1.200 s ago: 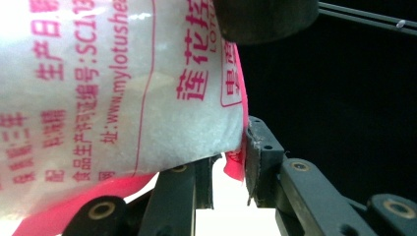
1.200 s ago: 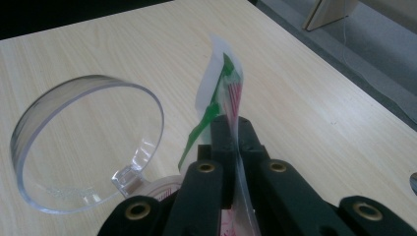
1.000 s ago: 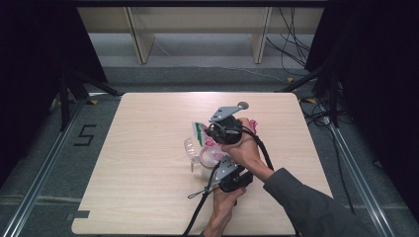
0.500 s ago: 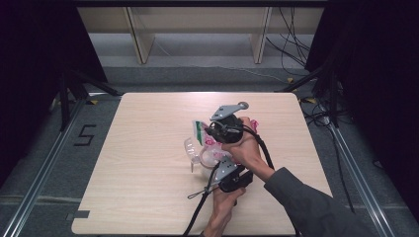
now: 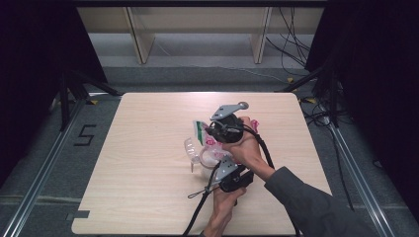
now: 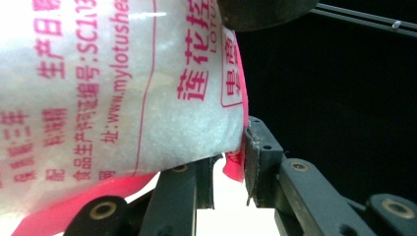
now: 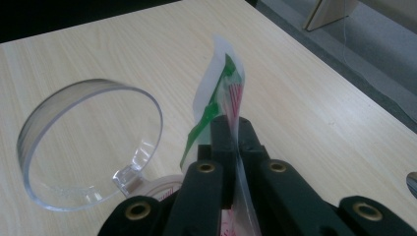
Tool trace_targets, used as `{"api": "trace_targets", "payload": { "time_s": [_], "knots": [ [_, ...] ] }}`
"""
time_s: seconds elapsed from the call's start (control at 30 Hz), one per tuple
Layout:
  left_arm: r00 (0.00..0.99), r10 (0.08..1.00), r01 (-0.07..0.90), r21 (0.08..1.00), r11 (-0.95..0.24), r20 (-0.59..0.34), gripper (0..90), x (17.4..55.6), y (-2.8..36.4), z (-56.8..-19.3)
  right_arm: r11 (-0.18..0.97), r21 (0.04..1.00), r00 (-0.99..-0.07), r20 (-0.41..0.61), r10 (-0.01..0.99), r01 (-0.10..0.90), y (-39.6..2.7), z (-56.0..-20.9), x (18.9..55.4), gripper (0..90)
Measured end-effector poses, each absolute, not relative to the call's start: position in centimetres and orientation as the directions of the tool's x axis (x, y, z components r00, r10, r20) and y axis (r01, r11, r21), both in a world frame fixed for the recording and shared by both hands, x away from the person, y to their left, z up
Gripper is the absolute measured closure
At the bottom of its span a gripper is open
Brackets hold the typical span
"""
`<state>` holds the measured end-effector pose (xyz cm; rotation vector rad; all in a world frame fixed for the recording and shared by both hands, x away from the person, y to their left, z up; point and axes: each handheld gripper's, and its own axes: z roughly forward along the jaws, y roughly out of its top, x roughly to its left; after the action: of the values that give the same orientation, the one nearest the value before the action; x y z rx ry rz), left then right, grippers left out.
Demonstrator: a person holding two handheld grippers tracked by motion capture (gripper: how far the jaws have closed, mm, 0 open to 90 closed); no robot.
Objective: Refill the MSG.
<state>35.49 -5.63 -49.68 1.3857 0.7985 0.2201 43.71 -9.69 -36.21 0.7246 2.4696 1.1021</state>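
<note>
A plastic bag of white granules with pink print (image 6: 98,88) hangs between my two grippers above the wooden table (image 5: 143,168). My right gripper (image 7: 231,132) is shut on the bag's flat top edge (image 7: 221,83), which has a green stripe. My left gripper (image 6: 231,169) is shut on a pink corner (image 6: 234,166) at the bag's bottom. In the high view the right gripper (image 5: 208,132) is at the table's middle, with the left gripper (image 5: 218,161) just nearer the person and the bag (image 5: 212,145) between them.
A clear plastic jar with its round hinged lid (image 7: 88,147) flipped open stands on the table just left of the bag; in the high view the jar (image 5: 193,150) sits beside both grippers. Cables trail from the grippers toward the table's near edge.
</note>
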Motion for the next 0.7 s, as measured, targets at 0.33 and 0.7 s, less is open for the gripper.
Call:
{"api": "trace_targets", "payload": {
  "time_s": [0.33, 0.7],
  "knots": [
    [0.730, 0.575, 0.304, 0.929, 0.213, -0.370, 75.7, 35.50, -5.63, -49.70, 0.567, 0.771, -0.806, -0.123, 0.580, 0.290, -9.63, -36.33, 43.80, 90.0],
    [0.727, 0.578, 0.304, 0.929, 0.212, -0.370, 75.7, 35.54, -5.39, -49.64, 0.567, 0.769, -0.812, -0.109, 0.573, 0.296, -9.60, -36.11, 43.82, 90.0]
  ]
}}
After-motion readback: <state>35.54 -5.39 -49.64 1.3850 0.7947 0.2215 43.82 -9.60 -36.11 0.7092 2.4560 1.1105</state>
